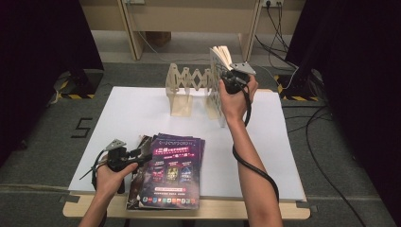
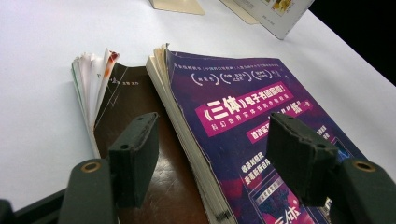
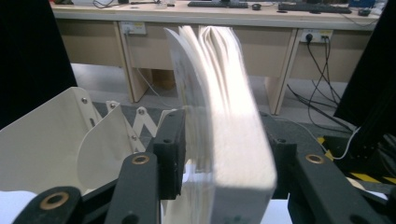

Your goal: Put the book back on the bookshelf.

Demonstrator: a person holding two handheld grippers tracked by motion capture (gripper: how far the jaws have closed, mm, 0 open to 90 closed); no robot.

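A white book (image 1: 220,71) is stood upright at the right end of the wooden expanding rack (image 1: 185,90), far on the counter (image 1: 142,109), apparently to be shelved spine-down. The right gripper (image 3: 224,154) brackets it, jaws partly spread; whether the pads still press cannot be told. The left gripper (image 2: 215,158), jaws wide and empty, is poised over the purple book (image 2: 261,130) stacked on a brown book (image 2: 140,140), likely next for the rack.

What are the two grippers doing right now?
Left gripper: open, holding nothing, over the purple book.
Right gripper: fingers around the white book, grip cannot be told.
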